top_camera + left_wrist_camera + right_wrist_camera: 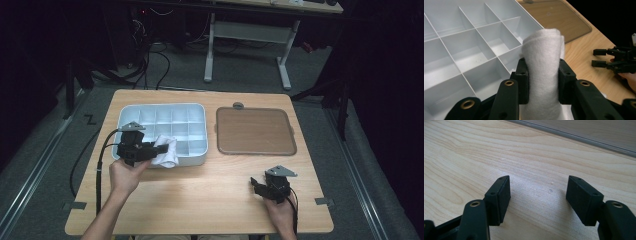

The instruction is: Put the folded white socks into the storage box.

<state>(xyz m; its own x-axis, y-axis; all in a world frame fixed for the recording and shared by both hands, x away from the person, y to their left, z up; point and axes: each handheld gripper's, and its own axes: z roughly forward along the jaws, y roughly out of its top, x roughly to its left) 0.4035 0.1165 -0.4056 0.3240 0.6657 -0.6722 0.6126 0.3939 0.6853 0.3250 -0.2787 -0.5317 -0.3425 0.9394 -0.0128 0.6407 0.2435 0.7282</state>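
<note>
A rolled white cloth (543,65) stands between the jaws of my left gripper (543,72), which is shut on it. In the high view the left gripper (150,149) holds the white cloth (166,151) over the front edge of a pale blue compartment tray (162,111). The compartment tray (469,50) has several cells, and the ones I can see hold nothing. My right gripper (256,185) rests low over the wooden table near the front right, open. Its jaws stand apart in the right gripper view (539,192), with bare wood between them.
A brown flat lid or mat (255,131) lies right of the tray; its edge (574,136) runs across the top of the right gripper view. The wooden table (210,195) ends close behind both hands. Beyond the table stand a desk frame and cables on the floor.
</note>
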